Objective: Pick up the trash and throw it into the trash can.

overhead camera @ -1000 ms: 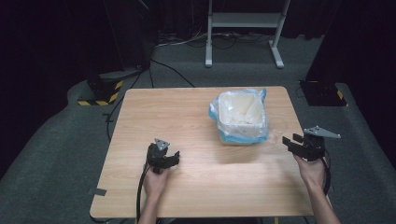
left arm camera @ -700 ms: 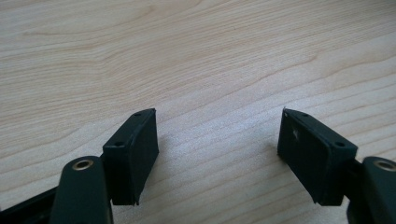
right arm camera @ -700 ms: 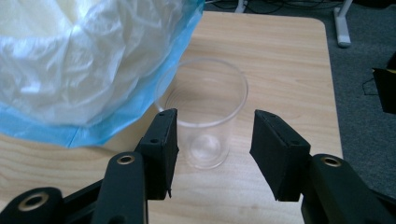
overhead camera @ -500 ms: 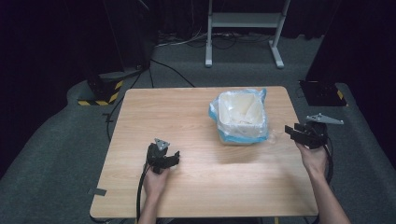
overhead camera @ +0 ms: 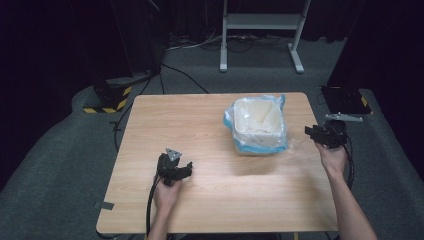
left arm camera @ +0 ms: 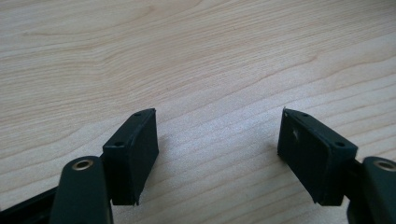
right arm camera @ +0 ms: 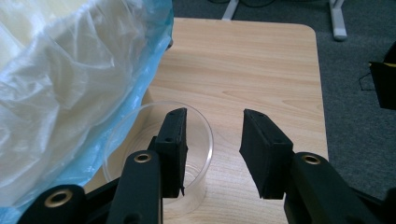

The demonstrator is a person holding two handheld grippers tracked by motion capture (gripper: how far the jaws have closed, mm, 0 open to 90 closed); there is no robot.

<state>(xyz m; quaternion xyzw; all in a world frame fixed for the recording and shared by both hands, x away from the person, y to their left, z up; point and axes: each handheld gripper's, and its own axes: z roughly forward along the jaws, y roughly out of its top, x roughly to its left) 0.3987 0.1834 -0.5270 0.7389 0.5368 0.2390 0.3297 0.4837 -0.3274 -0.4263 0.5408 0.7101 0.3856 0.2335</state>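
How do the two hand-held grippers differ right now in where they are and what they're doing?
The left gripper sits over bare wooden table, jaws wide apart with nothing between them. The right gripper is at the table's right edge beside the bag-lined bin, jaws narrower and just closing, one jaw inside a clear plastic cup, the other outside its wall, pads not visibly pressing. Both are black, two-jawed, and held in a hand.

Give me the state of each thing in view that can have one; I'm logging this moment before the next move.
Left gripper: jaws wide open, nothing between them, over bare table.
Right gripper: jaws open, have just been closing; one jaw inside the clear cup, the other outside its rim.
Clear cup: upright, empty, beside the bin.
Bin: upright, open-topped, lined with a plastic bag.
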